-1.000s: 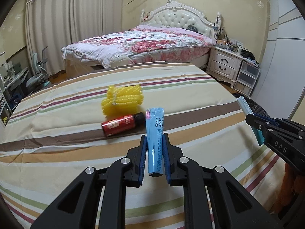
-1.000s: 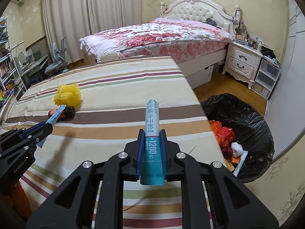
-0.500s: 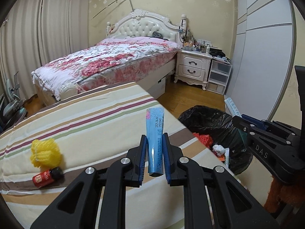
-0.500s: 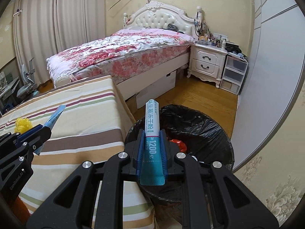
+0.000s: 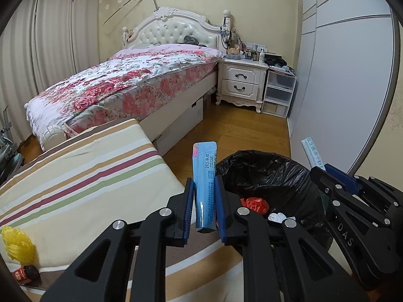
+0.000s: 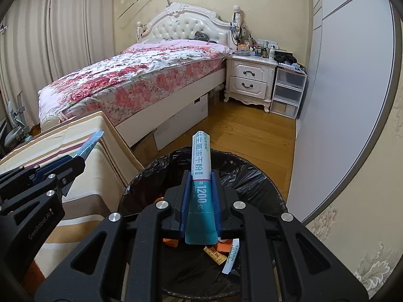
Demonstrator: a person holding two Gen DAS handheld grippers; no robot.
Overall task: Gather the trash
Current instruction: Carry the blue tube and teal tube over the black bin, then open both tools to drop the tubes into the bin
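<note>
Black bin liner lies directly beneath the right tool, which is clamped on a teal-and-white sachet held over the bin's opening. Beside it, the left tool grips a blue sachet above the striped table's corner, just short of the bin. Yellow netting and a red bottle rest on the table.
</note>
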